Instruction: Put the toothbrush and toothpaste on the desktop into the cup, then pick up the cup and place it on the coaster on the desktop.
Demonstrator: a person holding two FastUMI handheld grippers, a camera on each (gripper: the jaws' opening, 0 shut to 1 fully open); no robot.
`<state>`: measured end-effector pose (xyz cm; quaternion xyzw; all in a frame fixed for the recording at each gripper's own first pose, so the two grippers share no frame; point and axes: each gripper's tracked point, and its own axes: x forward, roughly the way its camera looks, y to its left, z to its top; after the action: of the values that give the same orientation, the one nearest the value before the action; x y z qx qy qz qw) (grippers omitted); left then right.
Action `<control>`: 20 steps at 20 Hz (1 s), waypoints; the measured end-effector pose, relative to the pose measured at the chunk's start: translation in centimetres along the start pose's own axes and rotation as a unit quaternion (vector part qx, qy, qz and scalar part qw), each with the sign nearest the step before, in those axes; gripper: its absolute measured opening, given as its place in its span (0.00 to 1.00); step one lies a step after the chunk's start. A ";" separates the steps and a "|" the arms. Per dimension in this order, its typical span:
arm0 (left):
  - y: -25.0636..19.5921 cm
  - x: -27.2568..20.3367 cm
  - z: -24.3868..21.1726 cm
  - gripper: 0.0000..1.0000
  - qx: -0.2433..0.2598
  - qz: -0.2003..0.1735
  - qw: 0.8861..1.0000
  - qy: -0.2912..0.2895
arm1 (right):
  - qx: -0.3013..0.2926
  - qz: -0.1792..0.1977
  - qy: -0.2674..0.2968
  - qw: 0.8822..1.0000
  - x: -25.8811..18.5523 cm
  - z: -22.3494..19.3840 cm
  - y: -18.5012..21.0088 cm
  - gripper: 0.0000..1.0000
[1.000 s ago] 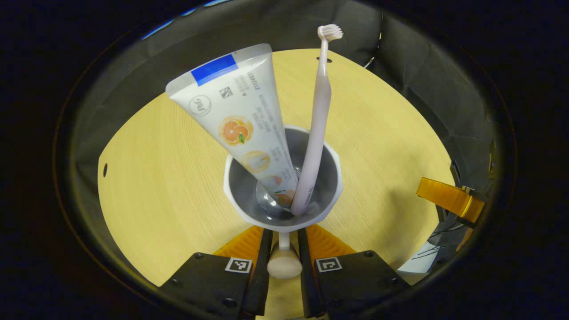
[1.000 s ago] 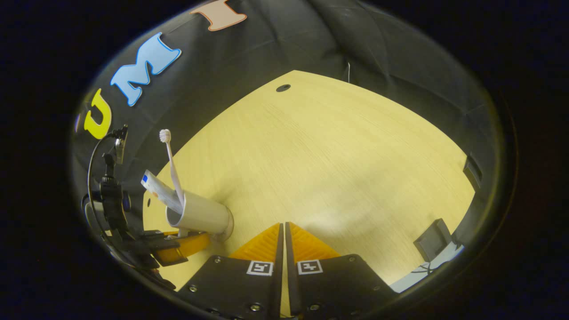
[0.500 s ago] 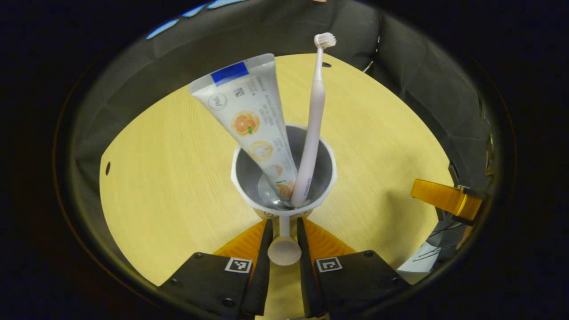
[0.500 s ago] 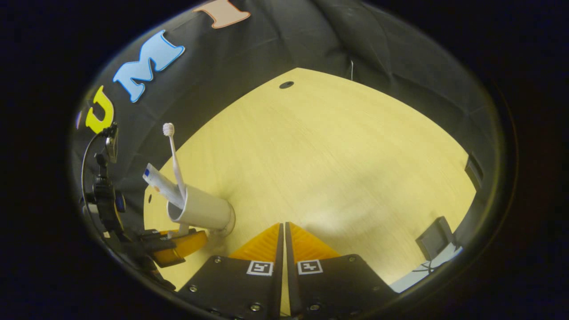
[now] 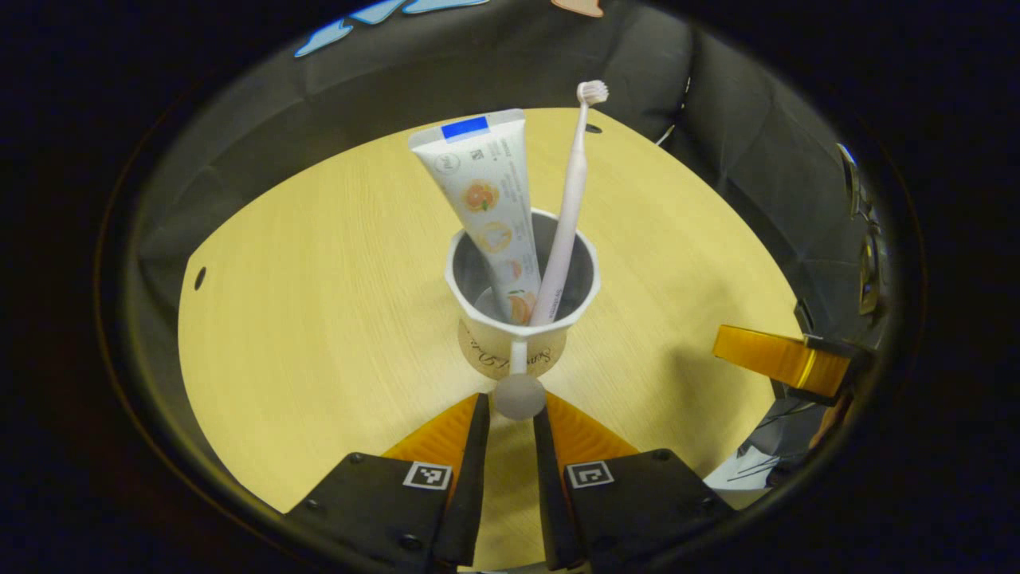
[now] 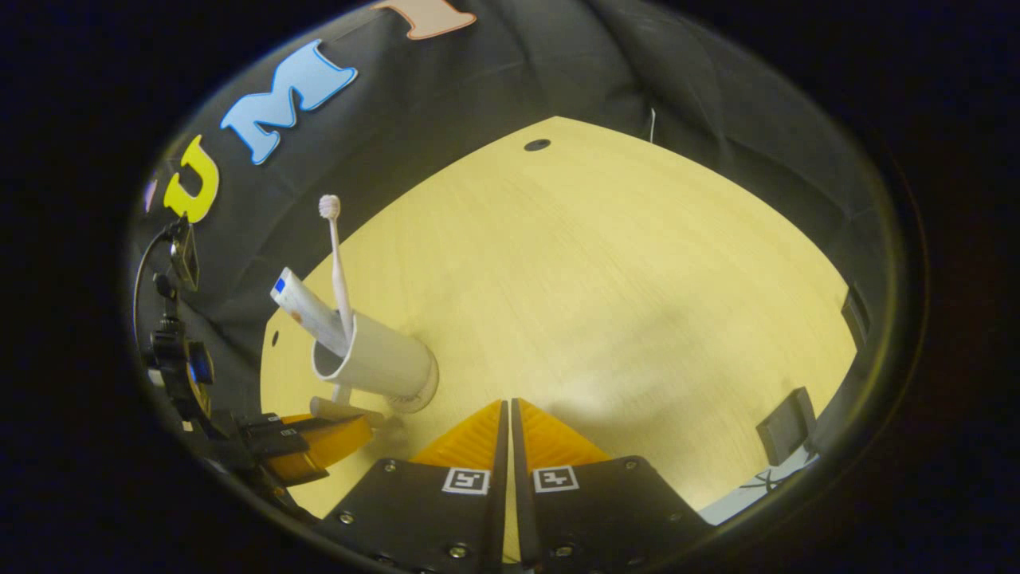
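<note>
My left hand-held gripper (image 5: 507, 414) sits spread just behind the cup's handle knob (image 5: 519, 395), gripping nothing. The cup (image 5: 522, 307) stands on its coaster (image 6: 426, 395) on the surface (image 5: 319, 319), holding toothpaste (image 5: 488, 199) and toothbrush (image 5: 570, 207). I back straight out. My right hand-held gripper (image 6: 510, 414) stays pressed together.
</note>
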<state>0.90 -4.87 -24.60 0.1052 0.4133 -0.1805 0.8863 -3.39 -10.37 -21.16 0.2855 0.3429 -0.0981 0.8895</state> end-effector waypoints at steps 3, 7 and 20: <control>0.1 -1.4 -0.1 0.37 -0.012 0.002 1.000 -0.021 | -0.024 0.010 0.000 1.000 0.0 0.3 0.2 0.06; 1.4 -3.0 -0.4 0.38 -0.021 0.018 0.999 -0.044 | -0.062 0.031 -0.004 0.998 -0.4 0.7 1.7 0.06; 7.2 -11.4 1.3 0.37 -0.108 0.084 0.977 -0.162 | -0.165 0.094 -0.079 0.979 -3.3 4.6 8.3 0.06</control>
<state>-2.03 3.94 -14.72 0.0127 0.2707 -0.0743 0.9597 -0.20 -6.32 -12.55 0.1570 0.2546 0.0222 0.9539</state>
